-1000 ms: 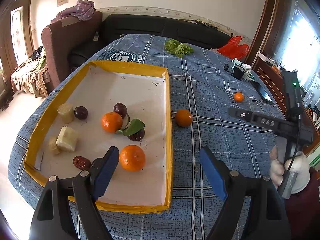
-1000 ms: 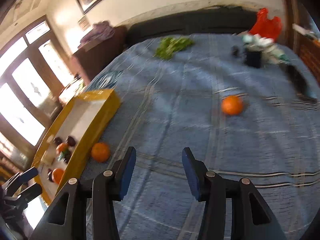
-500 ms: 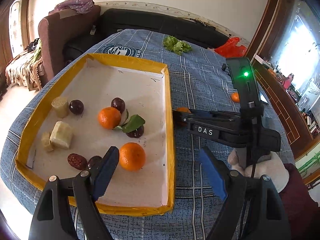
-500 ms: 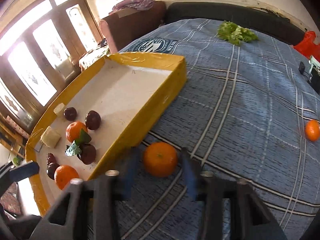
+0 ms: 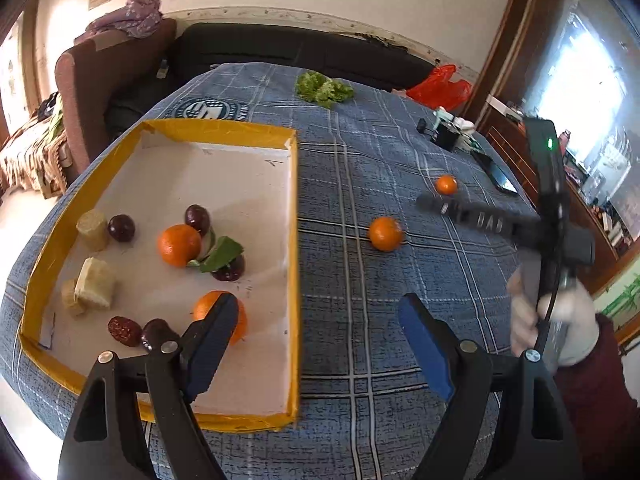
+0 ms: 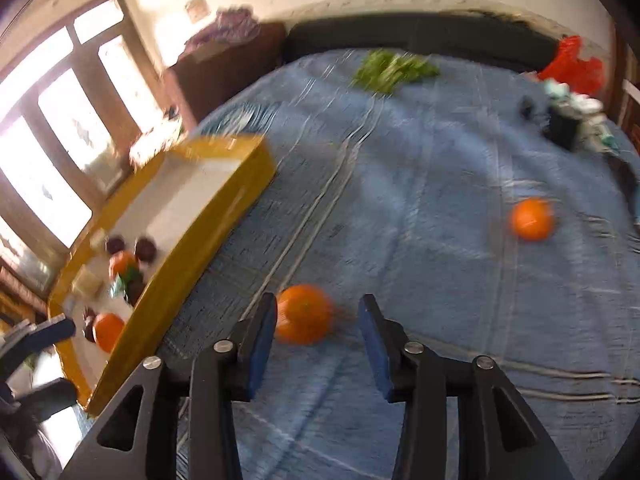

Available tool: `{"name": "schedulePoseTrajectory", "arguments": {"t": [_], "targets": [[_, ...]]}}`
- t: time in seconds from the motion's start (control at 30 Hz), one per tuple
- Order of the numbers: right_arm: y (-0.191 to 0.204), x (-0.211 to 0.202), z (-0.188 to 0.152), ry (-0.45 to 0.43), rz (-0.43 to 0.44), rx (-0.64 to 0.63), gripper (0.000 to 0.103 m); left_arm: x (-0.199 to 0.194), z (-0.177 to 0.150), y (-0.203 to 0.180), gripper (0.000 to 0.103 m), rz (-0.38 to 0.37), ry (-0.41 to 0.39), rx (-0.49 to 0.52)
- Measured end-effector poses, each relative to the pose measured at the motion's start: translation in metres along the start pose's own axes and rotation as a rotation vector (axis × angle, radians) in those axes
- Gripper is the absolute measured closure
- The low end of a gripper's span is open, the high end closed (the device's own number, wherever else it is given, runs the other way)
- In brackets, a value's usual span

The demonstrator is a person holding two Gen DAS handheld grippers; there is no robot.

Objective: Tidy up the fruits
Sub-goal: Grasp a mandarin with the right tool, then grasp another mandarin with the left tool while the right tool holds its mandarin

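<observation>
Orange fruit (image 6: 305, 314) sits loose between the right claw (image 6: 318, 334), jaws just reopening, so centre before clamping for the tray (image 5: 295, 240); left claw (image 5: 320, 344) hangs apart, empty.

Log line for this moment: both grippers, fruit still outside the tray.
left gripper: open, empty, over tray | right gripper: jaws just reopened, near orange between, ungripped | far orange: on cloth

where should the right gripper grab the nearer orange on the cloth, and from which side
Across its widest middle, coming down from above and slightly behind it. The nearer orange is round and sits loose on the blue cloth, clear of the yellow tray. The right gripper stands open, one pad on each side, the right pad clear of it.
</observation>
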State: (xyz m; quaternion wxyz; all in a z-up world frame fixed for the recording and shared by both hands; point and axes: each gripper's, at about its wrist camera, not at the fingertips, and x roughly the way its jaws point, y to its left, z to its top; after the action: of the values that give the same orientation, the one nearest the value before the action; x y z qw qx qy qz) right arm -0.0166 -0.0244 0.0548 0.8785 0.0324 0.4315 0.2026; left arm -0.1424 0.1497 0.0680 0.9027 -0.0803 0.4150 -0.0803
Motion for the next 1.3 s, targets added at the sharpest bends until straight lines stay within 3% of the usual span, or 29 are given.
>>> {"name": "schedulePoseTrajectory", "arguments": {"t": [0.07, 0.13, 0.2, 0.53, 0.57, 0.6, 0.63, 0.77, 0.93, 1.03, 1.17, 1.23, 1.3], "targets": [[-0.027, -0.011, 0.007, -0.039, -0.057, 0.052, 0.049, 0.001, -0.001, -0.01, 0.026, -0.009, 0.003, 0.039], [-0.059, -0.014, 0.014, -0.06, -0.118, 0.119, 0.05, 0.005, 0.0, -0.022, 0.041, -0.034, 0.015, 0.065], [-0.085, -0.01, 0.02, -0.07, -0.16, 0.18, 0.05, 0.01, 0.0, -0.029, 0.045, -0.063, 0.032, 0.074], [-0.117, 0.051, 0.041, -0.012, -0.292, 0.23, 0.05, 0.025, 0.011, -0.042, 0.045, -0.005, 0.038, 0.099], [-0.116, 0.052, 0.042, -0.024, -0.313, 0.217, 0.051, 0.027, 0.012, -0.043, 0.045, -0.002, 0.043, 0.097], [-0.114, 0.054, 0.043, -0.02, -0.319, 0.209, 0.059, 0.028, 0.013, -0.044, 0.045, 0.0, 0.048, 0.095], [-0.115, 0.053, 0.043, -0.022, -0.315, 0.205, 0.066, 0.031, 0.014, -0.044, 0.045, 0.001, 0.053, 0.09], [-0.111, 0.04, 0.034, -0.013, -0.287, 0.204, 0.066, 0.042, 0.021, -0.048, 0.042, -0.003, 0.069, 0.072], [-0.096, 0.004, 0.005, -0.006, -0.185, 0.221, 0.065, 0.069, 0.035, -0.066, 0.038, 0.001, 0.089, 0.119], [-0.076, -0.011, -0.014, -0.021, -0.131, 0.161, 0.065, 0.096, 0.041, -0.075, 0.038, 0.003, 0.118, 0.144], [-0.054, -0.01, -0.026, -0.033, -0.15, 0.061, 0.065, 0.124, 0.047, -0.076, 0.038, 0.051, 0.137, 0.149], [-0.048, -0.003, -0.028, -0.024, -0.162, 0.024, 0.065, 0.134, 0.05, -0.071, 0.051, 0.047, 0.148, 0.129], [-0.047, 0.001, -0.03, -0.009, -0.148, 0.014, 0.064, 0.141, 0.051, -0.066, 0.056, 0.025, 0.167, 0.104]]}}
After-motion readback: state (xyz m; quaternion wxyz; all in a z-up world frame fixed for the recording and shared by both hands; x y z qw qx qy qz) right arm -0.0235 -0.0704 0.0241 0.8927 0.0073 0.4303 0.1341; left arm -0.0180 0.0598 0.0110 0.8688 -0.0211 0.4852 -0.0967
